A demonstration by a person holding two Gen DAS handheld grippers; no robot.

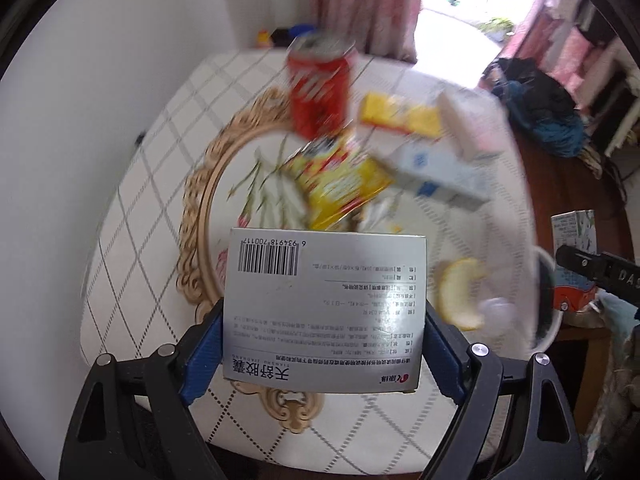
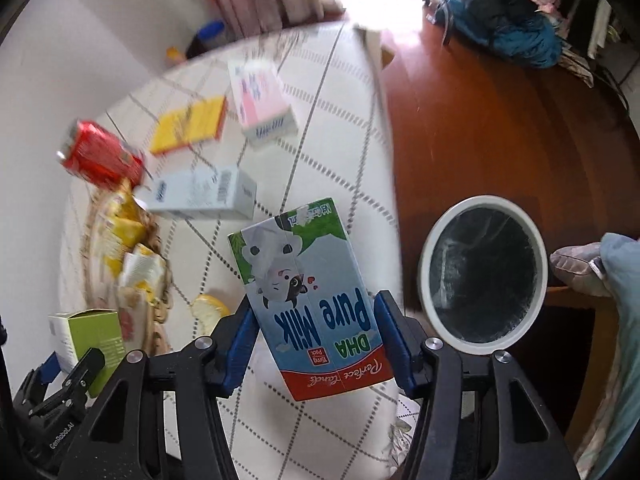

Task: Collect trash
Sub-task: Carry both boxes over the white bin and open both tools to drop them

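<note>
- Grey box: flat, barcode and print on its face, clamped between the left tool's blue pads, above the table.
- Milk carton: blue and green, red base, "DHA Pure Milk", tilted, gripped by the right tool.
- Red can: blurred, upright on the table.
- Yellow box: flat, beside the can.
- Yellow wrapper: crumpled, in front of the can.
- White-blue box: on its side, right of the wrapper.
- Pink box: lying flat.
- Lemon slice: near the table edge.
- Bin: round, white rim, dark liner, on the floor beside the table.
</note>
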